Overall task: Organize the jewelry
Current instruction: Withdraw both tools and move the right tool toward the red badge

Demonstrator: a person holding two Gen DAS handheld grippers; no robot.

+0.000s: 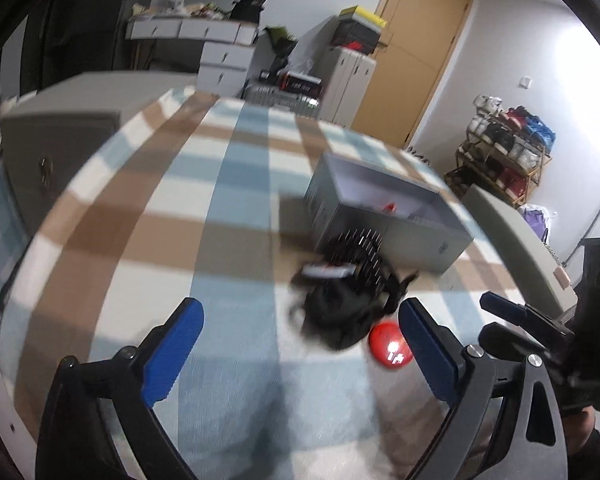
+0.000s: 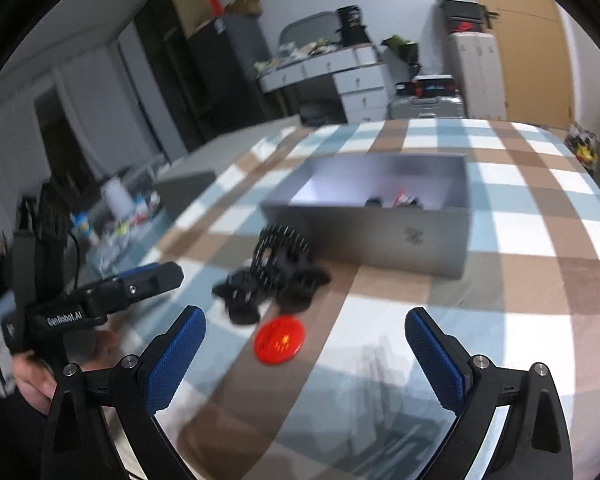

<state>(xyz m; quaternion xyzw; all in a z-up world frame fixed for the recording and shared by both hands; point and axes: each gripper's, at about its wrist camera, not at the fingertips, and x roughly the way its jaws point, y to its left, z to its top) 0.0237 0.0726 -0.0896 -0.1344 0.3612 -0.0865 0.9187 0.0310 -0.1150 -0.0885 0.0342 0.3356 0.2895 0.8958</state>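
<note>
A tangle of black jewelry (image 1: 340, 304) with spiked pieces lies on the plaid tablecloth in front of an open grey box (image 1: 384, 216). Beside the tangle rests a flat red disc (image 1: 390, 346). My left gripper (image 1: 300, 342) is open just short of the tangle, nothing between its blue pads. In the right wrist view the tangle (image 2: 272, 276) and the red disc (image 2: 279, 339) lie ahead of my right gripper (image 2: 304, 356), which is also open and empty. The box (image 2: 364, 236) holds small red and black pieces (image 2: 396, 200). Each gripper shows at the edge of the other's view.
The checked cloth (image 1: 228, 184) covers the whole table. A grey cabinet (image 1: 56, 148) stands at the left. Behind are a white desk with drawers (image 2: 352, 76), a suitcase (image 2: 424, 108), a wooden door (image 1: 416, 48) and a shoe rack (image 1: 504, 148).
</note>
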